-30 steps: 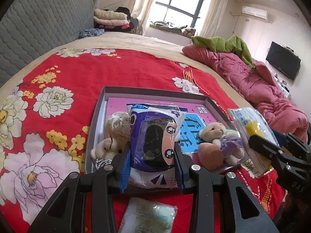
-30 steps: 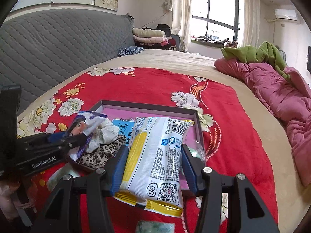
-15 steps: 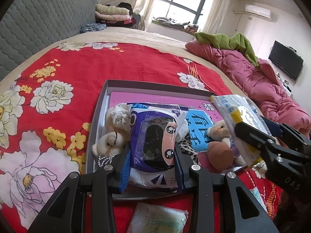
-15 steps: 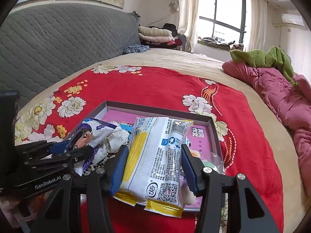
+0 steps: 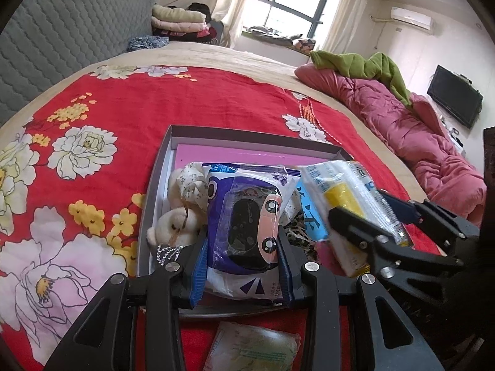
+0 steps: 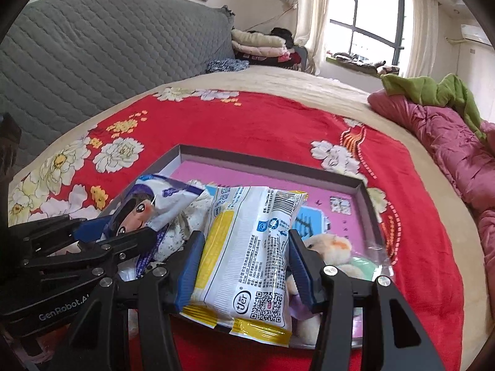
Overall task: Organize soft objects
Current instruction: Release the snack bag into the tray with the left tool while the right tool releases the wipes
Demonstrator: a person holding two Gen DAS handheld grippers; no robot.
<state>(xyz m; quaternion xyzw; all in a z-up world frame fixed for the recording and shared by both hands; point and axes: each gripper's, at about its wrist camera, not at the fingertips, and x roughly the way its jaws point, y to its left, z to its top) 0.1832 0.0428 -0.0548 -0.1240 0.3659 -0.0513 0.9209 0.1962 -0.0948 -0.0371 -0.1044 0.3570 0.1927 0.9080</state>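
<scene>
L gripper (image 5: 244, 244) clenched on purple packet (image 5: 247, 216), R gripper (image 6: 244, 266) on yellow-white packet (image 6: 250, 247); both packets hang over tray's (image 6: 272, 164) near edge, long axes pointing to its far edge, R further in.

Left gripper (image 5: 243, 253) clamps a purple packet (image 5: 247, 225) over the tray (image 5: 161, 167).

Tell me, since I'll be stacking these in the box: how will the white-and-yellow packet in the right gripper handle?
The white-and-yellow packet looks puffy and soft, so probably light and squashy. Its glossy film may slide between the right gripper pads. Its unsupported lower end droops slightly, so it's likely floppy.
</scene>
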